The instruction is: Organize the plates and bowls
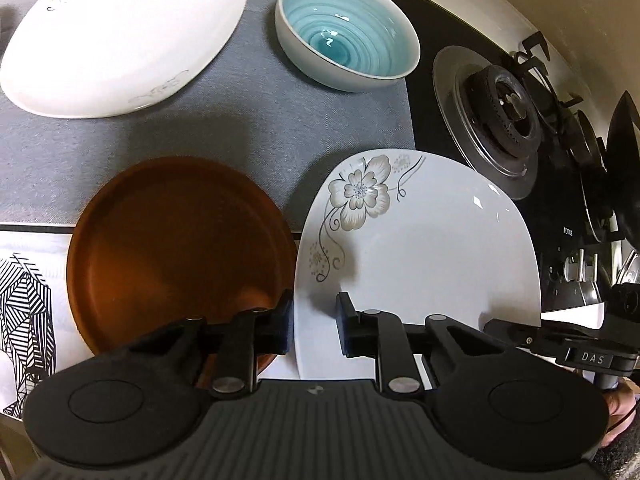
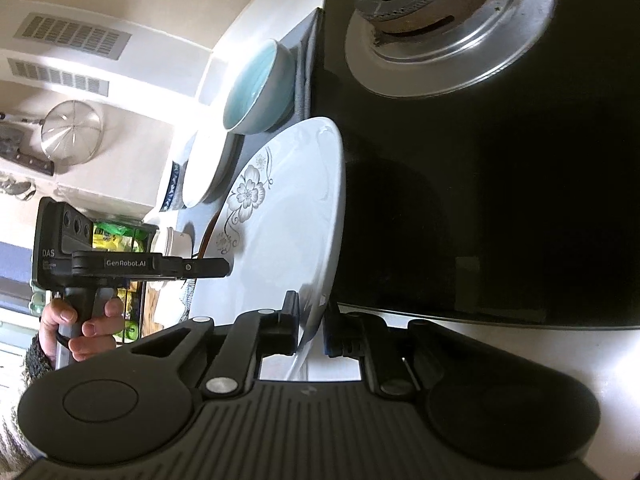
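Observation:
A white square plate with a grey flower [image 1: 424, 248] is held tilted above the counter. My right gripper [image 2: 312, 324] is shut on its rim, one finger on each face; the plate also shows in the right wrist view [image 2: 288, 216]. My left gripper [image 1: 314, 326] straddles the plate's near left edge with its jaws apart, the pads not touching the plate. A brown round plate [image 1: 176, 248] lies just left of it. A large white oval plate [image 1: 120, 36] and a bowl with a blue glazed inside [image 1: 348, 36] rest further back on the grey mat [image 1: 248, 128].
A black gas hob with a burner [image 1: 504, 112] and pan supports lies right of the plates. A patterned placemat [image 1: 28, 300] lies at the left. In the right wrist view, stacked white dishes [image 2: 204, 172] sit beyond the flower plate, and a strainer [image 2: 72, 130] hangs on the wall.

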### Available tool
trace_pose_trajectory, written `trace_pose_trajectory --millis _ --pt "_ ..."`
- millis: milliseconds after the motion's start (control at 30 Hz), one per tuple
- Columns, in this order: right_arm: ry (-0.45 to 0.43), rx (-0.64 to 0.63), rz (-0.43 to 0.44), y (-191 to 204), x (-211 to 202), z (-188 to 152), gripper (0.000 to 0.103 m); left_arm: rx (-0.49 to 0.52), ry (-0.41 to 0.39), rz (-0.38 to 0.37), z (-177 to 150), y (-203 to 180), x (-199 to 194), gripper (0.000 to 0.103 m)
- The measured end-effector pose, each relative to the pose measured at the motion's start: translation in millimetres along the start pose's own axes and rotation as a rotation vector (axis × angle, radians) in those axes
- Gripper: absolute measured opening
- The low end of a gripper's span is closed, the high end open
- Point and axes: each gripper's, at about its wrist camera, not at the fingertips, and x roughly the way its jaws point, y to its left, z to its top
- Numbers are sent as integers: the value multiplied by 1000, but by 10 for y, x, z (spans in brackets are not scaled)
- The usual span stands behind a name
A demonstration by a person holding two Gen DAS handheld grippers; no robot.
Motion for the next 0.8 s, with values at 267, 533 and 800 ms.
trace_pose_trajectory --millis 267,533,800 --pt "-13 -7 22 47 -47 10 14 8 -29 -2 -39 -8 -140 23" --pt "-27 -36 46 298 -21 96 15 -17 -87 -6 -52 136 -455 23" --pt "-2 -25 56 558 223 203 15 -71 -116 13 -52 469 -694 23"
